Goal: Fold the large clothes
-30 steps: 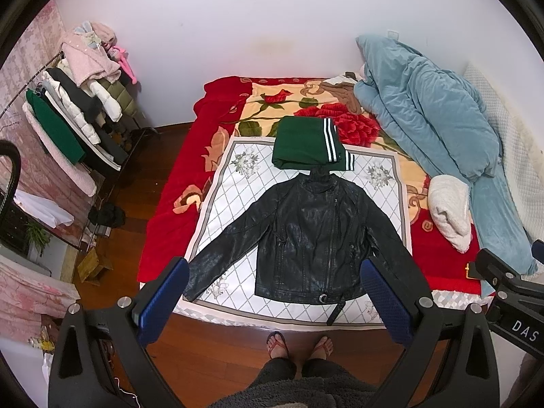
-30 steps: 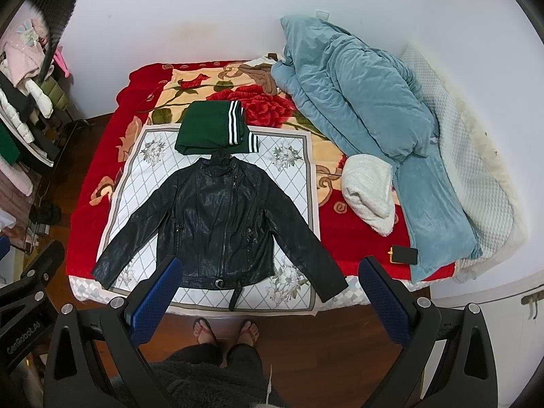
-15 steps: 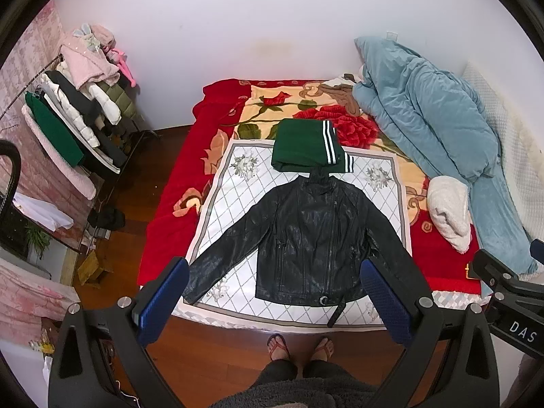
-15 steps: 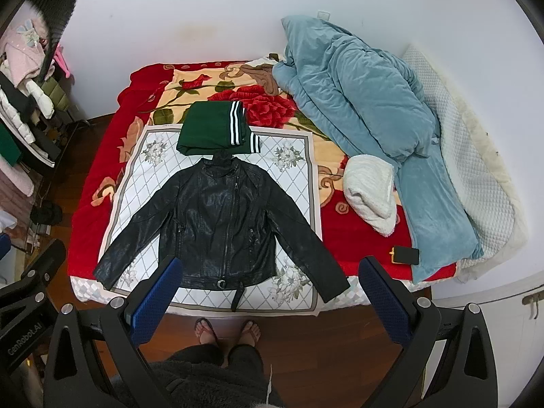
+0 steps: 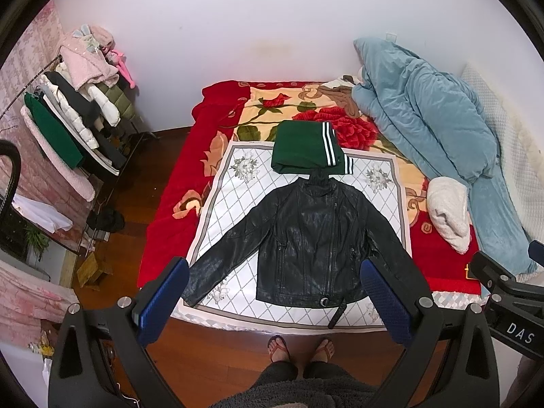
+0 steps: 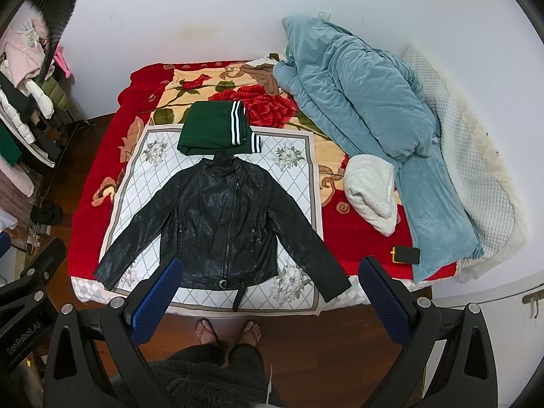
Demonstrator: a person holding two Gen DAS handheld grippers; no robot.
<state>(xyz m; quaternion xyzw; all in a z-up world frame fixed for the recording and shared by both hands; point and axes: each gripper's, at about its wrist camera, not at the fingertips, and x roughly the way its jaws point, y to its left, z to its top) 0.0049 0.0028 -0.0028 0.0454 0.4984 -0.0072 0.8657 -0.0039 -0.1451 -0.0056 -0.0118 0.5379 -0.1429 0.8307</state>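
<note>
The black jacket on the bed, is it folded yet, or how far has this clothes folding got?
One piece looks done: a green garment with white stripes lies folded at the jacket's collar. The black jacket is spread flat on the white patterned cloth, both sleeves out, no fold made. Nothing is in hand: the left gripper and right gripper are both open and above the bed's edge. The whole jacket fold is left.

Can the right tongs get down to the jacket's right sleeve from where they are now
Probably yes. The right tongs hang open above the bed's near edge, and the black jacket lies flat with its right sleeve spread out, nothing on it.
</note>
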